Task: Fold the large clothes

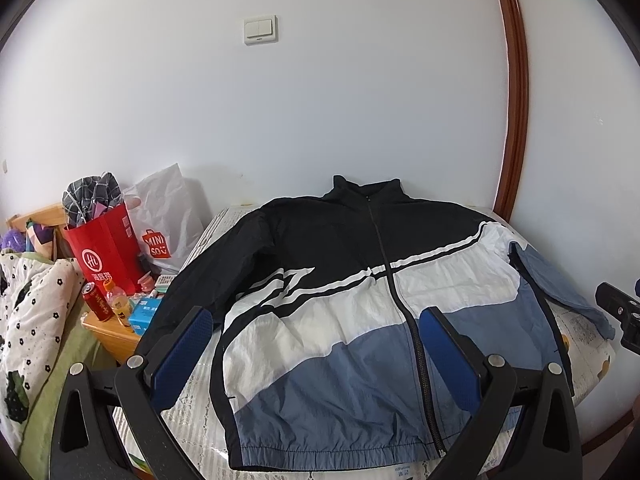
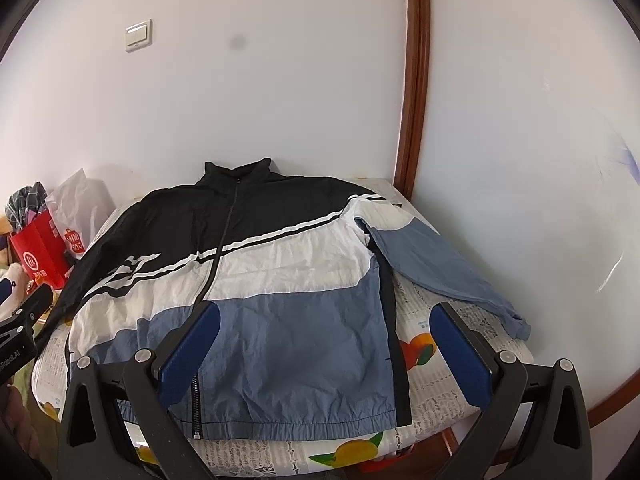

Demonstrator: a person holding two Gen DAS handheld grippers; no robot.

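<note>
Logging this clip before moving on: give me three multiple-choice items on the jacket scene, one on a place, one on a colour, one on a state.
1. Where does the red paper bag stand?
A. left of the jacket
B. on the jacket
C. right of the jacket

2. What colour is the bottom band of the black, white and blue zip-up jacket?
A. red
B. blue
C. green

3. How is the jacket lying?
A. rolled up
B. folded in half
C. spread flat, zipped

Answers: 1 A, it sits among clutter beside the black sleeve. 2 B, the hem panel is blue. 3 C, the front lies open to view on the fruit-print bed cover, zipper closed.
</note>
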